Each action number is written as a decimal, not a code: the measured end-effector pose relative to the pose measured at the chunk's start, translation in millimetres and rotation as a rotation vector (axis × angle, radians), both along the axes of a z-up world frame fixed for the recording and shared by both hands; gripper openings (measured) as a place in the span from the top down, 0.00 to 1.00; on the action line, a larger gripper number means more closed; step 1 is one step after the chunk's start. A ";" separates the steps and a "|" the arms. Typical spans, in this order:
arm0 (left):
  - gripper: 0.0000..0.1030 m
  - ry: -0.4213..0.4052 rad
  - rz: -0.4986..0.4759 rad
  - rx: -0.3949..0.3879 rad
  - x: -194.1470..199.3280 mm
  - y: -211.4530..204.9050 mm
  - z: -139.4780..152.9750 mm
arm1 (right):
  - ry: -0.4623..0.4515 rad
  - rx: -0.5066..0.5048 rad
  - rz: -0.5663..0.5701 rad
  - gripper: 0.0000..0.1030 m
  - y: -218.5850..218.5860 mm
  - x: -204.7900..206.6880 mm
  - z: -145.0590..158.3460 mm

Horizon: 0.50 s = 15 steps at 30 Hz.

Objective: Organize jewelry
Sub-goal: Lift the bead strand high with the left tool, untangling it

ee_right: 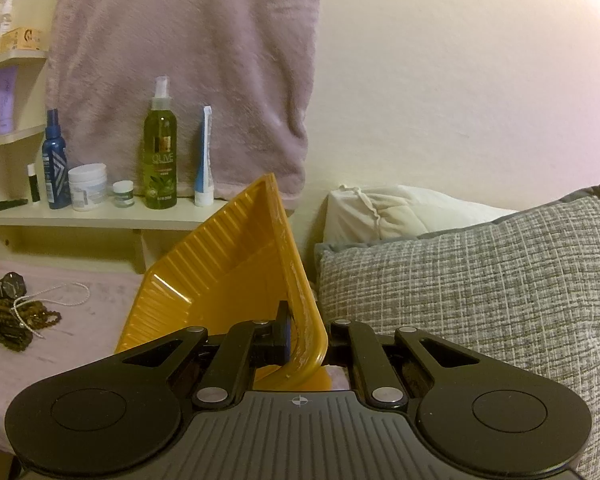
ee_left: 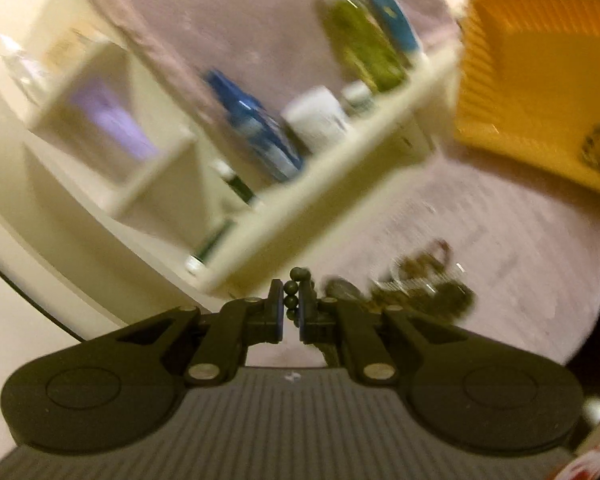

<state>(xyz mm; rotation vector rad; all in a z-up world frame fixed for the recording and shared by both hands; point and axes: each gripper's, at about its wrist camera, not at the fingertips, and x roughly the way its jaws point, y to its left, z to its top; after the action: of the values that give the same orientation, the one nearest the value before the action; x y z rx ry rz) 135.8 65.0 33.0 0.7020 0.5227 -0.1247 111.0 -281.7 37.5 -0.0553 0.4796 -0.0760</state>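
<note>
- Two grippers in use, one per hand, each holding a different item.
- Left gripper: jaws nearly closed on a string of dark beads, which rises between the pads and loops over at 12 o'clock; judged to be a bead necklace lifted clear for transfer.
- Right gripper: jaws clamped on the rim of a yellow tray, held tilted up on edge, its hollow facing 9 o'clock; likely angled to receive jewelry from that side.
- Pile of jewelry: a dark watch, brown bead strands and a thin pale chain, lying on the pink blanket at 9 o'clock of the tray, apart from it. Left view shows the same heap blurred, just beyond the left fingers at 2 o'clock.
- Shelf: bottles and jars, not involved.
- Grey pillow: at 3 o'clock, behind the tray.
</note>
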 end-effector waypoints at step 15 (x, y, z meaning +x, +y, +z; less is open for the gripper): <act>0.94 -0.168 -0.063 -0.103 9.1 2.4 121.9 | -0.011 0.000 0.000 0.92 -0.7 -0.2 -0.8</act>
<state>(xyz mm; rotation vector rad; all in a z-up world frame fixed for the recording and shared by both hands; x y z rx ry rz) 144.8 67.4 154.9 0.6220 0.3311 -0.1490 110.8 -282.4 36.7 -0.0547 0.4684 -0.0765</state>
